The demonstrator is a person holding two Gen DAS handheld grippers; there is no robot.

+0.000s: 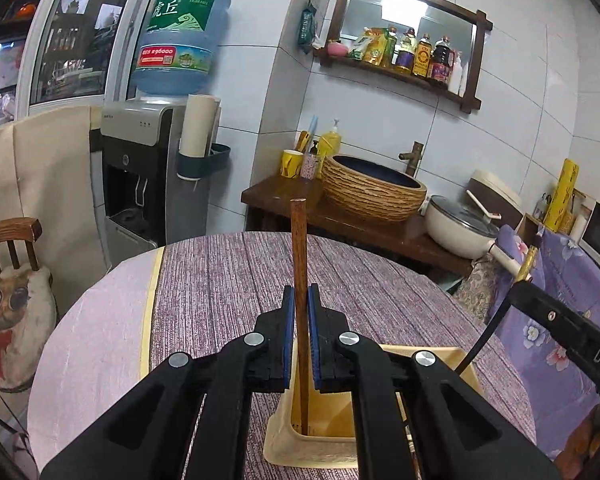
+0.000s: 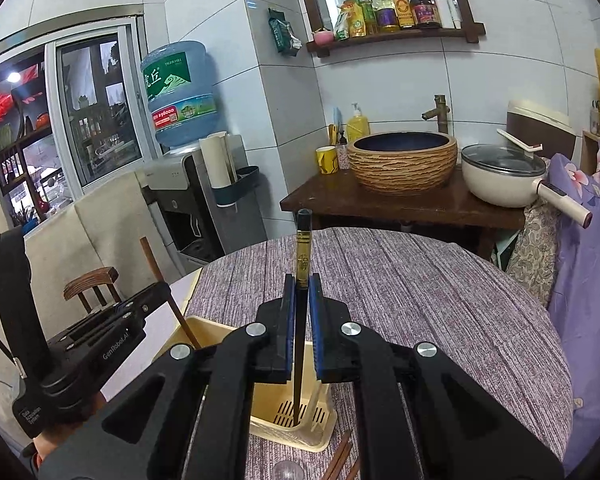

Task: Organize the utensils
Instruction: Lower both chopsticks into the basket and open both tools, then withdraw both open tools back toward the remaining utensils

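My left gripper [image 1: 299,300] is shut on a brown wooden chopstick [image 1: 299,248] that stands upright, its lower end down inside a cream plastic utensil holder [image 1: 288,440] on the table. My right gripper [image 2: 301,286] is shut on a black chopstick with gold print [image 2: 302,252], also upright, its tip reaching into a slotted compartment of the same holder [image 2: 204,330]. In the right wrist view the left gripper [image 2: 156,292] with the brown chopstick [image 2: 152,258] shows at the left. In the left wrist view the right gripper's body [image 1: 568,328] shows at the right.
A round table with a purple striped cloth [image 1: 228,280] carries the holder. Loose brown chopsticks [image 2: 340,456] lie by the holder near the front edge. Behind stand a water dispenser [image 1: 148,176], a wooden chair [image 1: 12,240], a counter with a basin [image 2: 404,160] and a pot [image 2: 504,176].
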